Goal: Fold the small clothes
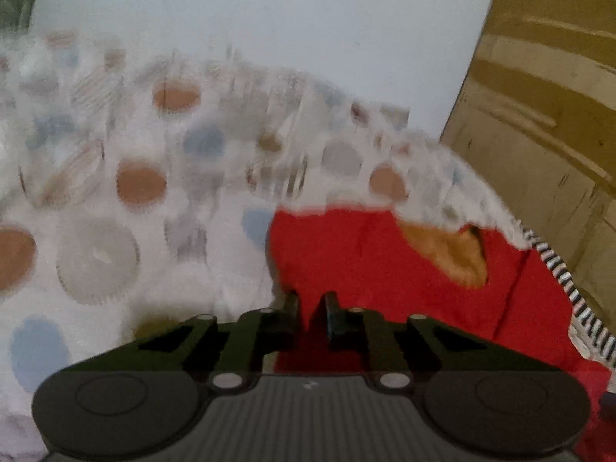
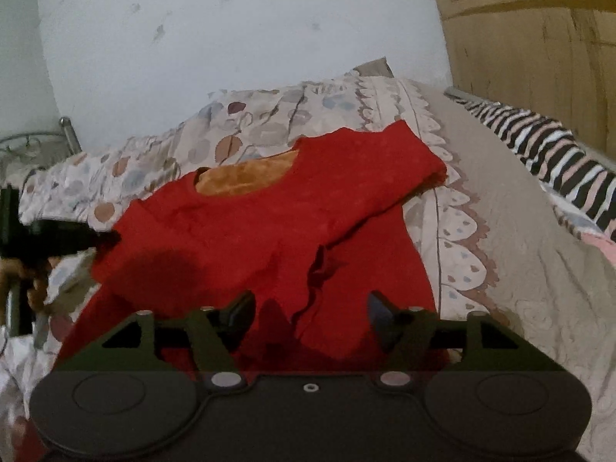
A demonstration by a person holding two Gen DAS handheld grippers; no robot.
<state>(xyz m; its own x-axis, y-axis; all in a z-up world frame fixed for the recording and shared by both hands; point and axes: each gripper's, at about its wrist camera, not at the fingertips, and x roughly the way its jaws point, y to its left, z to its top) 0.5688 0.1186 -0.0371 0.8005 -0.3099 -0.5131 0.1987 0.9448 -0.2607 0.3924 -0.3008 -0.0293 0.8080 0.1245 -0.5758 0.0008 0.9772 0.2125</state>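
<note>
The red shirt [image 2: 269,231] lies spread on the bed [image 2: 519,250], collar toward the upper frame; the left gripper [image 1: 312,308] is pinched narrow on its left edge, nearer than the right gripper [image 2: 312,308], wide and empty over its lower edge.

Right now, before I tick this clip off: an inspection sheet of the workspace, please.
Surface: bed with patterned bedspread, rumpled.
Job's things: red top spread flat, orange lining at the neck; one sleeve folded across the front.
Clutter: zebra-striped cloth at the bed's edge.
Grippers: left tongs nearly shut at the top's edge, grip unclear; right tongs open over the hem.
Cables: nothing seen.
Surroundings: pale wall, wooden panel, metal bed frame.
</note>
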